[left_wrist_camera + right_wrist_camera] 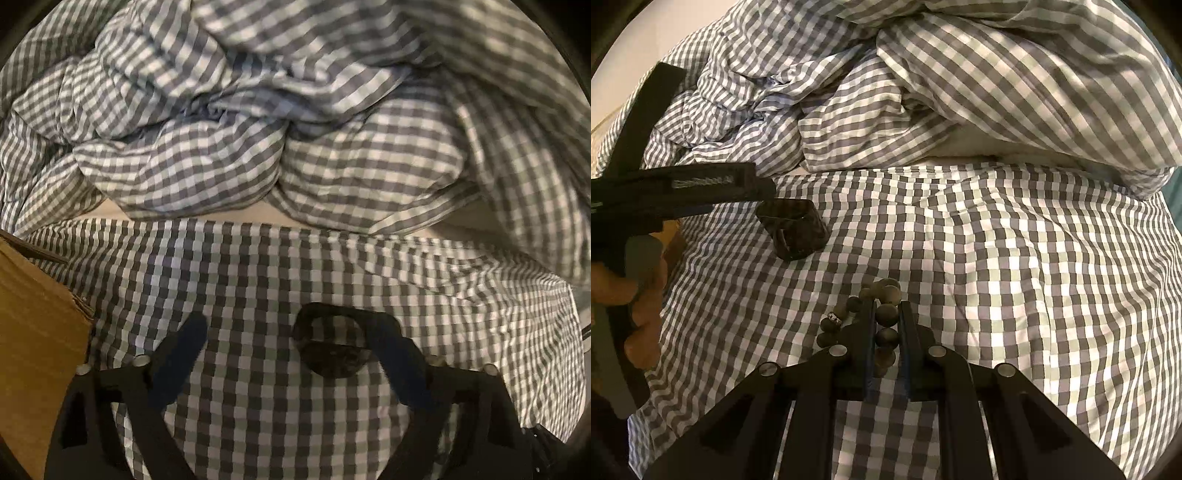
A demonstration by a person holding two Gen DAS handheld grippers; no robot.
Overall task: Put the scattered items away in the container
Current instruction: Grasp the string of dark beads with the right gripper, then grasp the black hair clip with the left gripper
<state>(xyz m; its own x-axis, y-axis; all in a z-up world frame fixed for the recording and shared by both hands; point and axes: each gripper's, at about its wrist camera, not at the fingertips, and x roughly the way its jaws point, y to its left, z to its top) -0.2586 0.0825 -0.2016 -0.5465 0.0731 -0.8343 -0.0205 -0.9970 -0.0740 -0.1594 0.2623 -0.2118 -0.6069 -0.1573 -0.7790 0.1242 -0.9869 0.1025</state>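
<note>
While right tongs (886, 325) pinch bracelet (871, 317), left spread

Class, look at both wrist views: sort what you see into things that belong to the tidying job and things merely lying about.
Belongs to the job:
- bead bracelet, pinched in the right claw
- dark glass container, beside the open left claw

Just lying about:
- checked bedsheet
- rumpled checked duvet
- brown cardboard box

Home bedroom. Bed covered in a grey-and-white gingham sheet (997, 277), with a rumpled matching duvet (258, 129) heaped at the far side and a strip of bare pale mattress (110, 212) beneath it. Warm dim indoor light; brown wooden furniture (33, 332) beside the bed.
</note>
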